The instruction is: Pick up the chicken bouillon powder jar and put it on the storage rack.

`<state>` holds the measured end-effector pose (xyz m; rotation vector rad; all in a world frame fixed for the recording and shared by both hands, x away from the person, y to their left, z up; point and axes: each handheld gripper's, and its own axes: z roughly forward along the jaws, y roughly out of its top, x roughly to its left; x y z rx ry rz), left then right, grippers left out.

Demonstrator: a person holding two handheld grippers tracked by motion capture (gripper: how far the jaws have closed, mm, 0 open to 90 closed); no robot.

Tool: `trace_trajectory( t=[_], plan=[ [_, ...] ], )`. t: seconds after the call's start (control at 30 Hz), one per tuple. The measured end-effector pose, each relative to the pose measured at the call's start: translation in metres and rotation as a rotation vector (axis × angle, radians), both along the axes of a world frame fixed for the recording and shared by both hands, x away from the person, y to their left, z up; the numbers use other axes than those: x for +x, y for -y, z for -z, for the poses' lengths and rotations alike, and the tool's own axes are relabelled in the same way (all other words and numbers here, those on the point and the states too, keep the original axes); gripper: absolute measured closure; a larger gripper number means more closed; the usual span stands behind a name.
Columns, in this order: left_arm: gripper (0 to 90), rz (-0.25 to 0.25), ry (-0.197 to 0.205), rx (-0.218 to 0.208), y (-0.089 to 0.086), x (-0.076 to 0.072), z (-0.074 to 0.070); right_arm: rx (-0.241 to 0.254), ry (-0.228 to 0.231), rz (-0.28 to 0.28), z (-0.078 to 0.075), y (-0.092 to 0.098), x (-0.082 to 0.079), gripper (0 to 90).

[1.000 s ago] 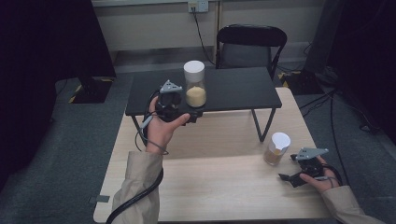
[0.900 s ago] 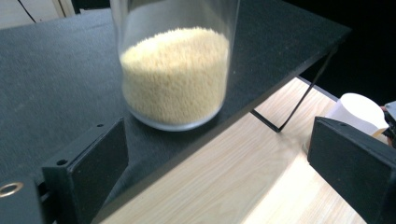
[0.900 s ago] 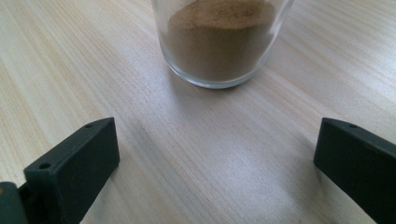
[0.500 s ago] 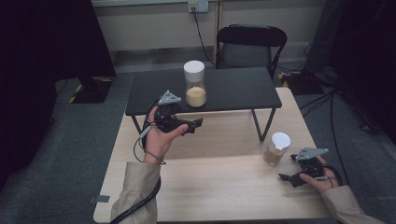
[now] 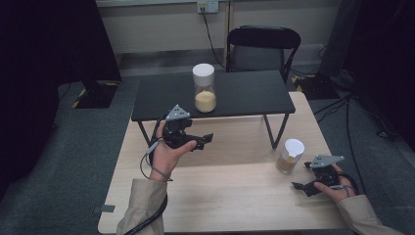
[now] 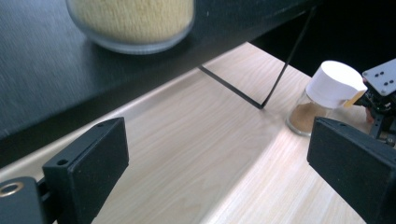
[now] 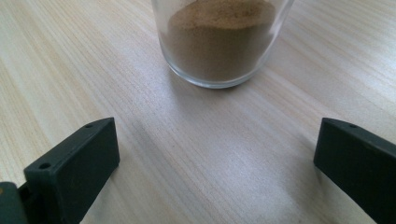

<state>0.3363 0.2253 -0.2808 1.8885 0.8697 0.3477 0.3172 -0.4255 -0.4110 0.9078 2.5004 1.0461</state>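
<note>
Dim room, soft shadows — close views blurred.

A pale wooden table (image 5: 235, 191) takes up the near part of the scene; a low black shelf (image 5: 244, 95) on thin metal legs stands across its far half. Behind the shelf is a dark folding chair (image 5: 262, 49), pushed close to the table's far edge; on the wall above it sits a white socket (image 5: 207, 6), with a black cord (image 5: 209, 34) hanging down from it. Grey carpet (image 5: 63, 166) covers the floor; more black cables (image 5: 342, 105) trail over it to the right of the table.
</note>
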Motion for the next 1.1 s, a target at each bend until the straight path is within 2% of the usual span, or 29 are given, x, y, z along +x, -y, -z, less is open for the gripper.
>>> trace_trajectory(
  t=[0.3, 0.37, 0.77, 0.83, 0.97, 1.1],
  plan=[
    [4.6, 0.004, -0.015, 0.001, -0.003, -0.002, 0.013, 0.000, 0.000, 0.000, 0.000, 0.000, 0.000, 0.0],
    [4.5, 0.004, -0.022, -0.010, -0.004, -0.003, 0.015, 0.000, 0.000, 0.000, 0.000, 0.000, 0.000, 0.0],
    [3.6, -0.002, -0.033, 0.001, -0.004, -0.008, 0.030, 0.000, 0.000, 0.000, 0.000, 0.000, 0.000, 0.0],
    [3.6, -0.001, -0.031, 0.017, -0.004, -0.009, 0.032, 0.000, 0.000, 0.000, 0.000, 0.000, 0.000, 0.0],
    [3.4, 0.000, -0.030, 0.021, -0.004, -0.011, 0.038, 0.000, 0.000, 0.000, 0.000, 0.000, 0.000, 0.0],
    [1.8, 0.000, -0.038, 0.010, -0.006, -0.013, 0.044, 0.000, 0.000, 0.000, 0.000, 0.000, 0.000, 0.0]
  ],
)
